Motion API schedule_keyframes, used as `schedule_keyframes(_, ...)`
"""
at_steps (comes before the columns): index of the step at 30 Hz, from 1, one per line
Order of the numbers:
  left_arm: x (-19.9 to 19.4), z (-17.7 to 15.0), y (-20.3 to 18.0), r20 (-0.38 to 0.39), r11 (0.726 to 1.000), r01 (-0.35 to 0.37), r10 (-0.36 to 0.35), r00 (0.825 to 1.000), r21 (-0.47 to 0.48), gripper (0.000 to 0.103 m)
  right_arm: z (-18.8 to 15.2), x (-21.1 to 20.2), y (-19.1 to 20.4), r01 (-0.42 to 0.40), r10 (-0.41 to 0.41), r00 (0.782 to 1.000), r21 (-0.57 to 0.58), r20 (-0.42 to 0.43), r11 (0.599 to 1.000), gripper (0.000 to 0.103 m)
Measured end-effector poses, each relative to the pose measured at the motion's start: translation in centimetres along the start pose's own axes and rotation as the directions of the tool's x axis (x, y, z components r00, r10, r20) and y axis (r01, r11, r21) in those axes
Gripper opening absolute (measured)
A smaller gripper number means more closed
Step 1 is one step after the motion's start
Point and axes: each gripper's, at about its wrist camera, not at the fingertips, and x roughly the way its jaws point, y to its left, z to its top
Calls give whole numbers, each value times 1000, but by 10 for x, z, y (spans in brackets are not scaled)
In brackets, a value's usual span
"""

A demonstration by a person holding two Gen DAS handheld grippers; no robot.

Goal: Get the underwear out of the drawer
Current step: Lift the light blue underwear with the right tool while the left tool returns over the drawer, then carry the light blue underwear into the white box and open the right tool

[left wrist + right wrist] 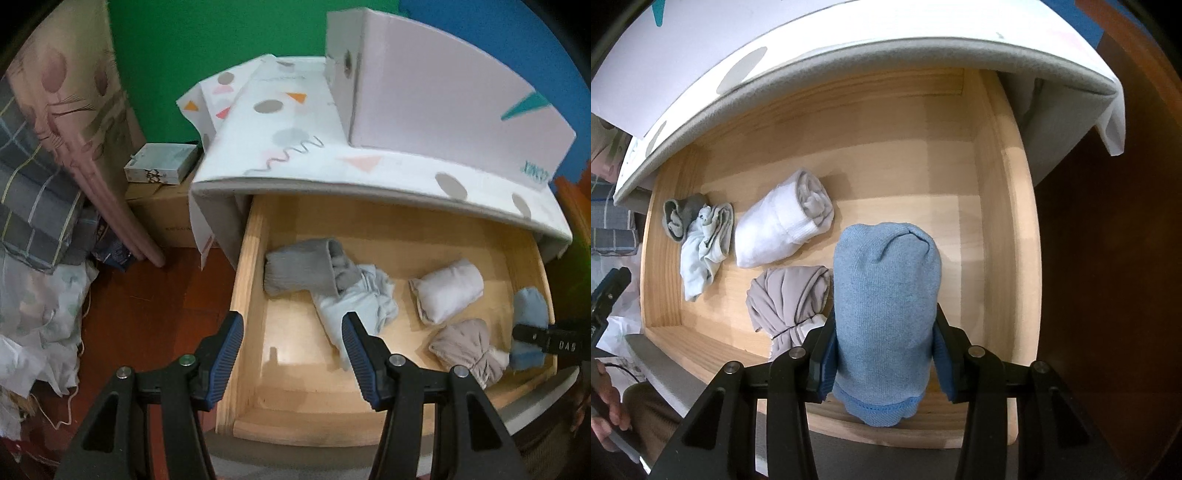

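Observation:
The wooden drawer [255, 266] is pulled open and also shows in the right wrist view [997, 229]. My right gripper [884, 328] is shut on a rolled blue underwear [886, 295] and holds it over the drawer's front right part; it also shows in the left wrist view [530, 314]. In the drawer lie a white roll [775, 229], a beige bundle [790, 299], a pale blue loose piece [705, 251] and a grey roll [303, 266]. My left gripper [293, 328] is open and empty above the drawer's front left corner.
The white cabinet top [295, 147] with coloured shapes overhangs the drawer's back, with a white box [443, 99] on it. Left of the cabinet stand cardboard boxes [166, 218], a pink folded board [74, 110] and piled fabric [37, 314] on the red-brown floor.

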Motion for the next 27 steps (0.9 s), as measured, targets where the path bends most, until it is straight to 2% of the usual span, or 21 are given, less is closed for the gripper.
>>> schedule_keyframes(5, -2, -2, 5, 15, 999, -17, 17, 1000, -33, 57, 0, -7, -1, -1, 1, 999, -1, 38, 1000, 41)
schedule_keyframes(12, -4, -2, 1, 31, 999, -33, 33, 999, -9, 57, 1, -18, -1, -1, 1, 996, 4, 85, 1000, 41)
schedule_keyframes(16, -4, -3, -1, 32, 1000, -29, 29, 999, -2, 57, 6, -30, 3, 25, -23, 994, -19, 111, 999, 41)
schedule_keyframes(27, -6, -2, 1, 46, 1000, -24, 25, 999, -13, 57, 24, -96, 10, 49, -34, 977, -66, 213, 997, 41)
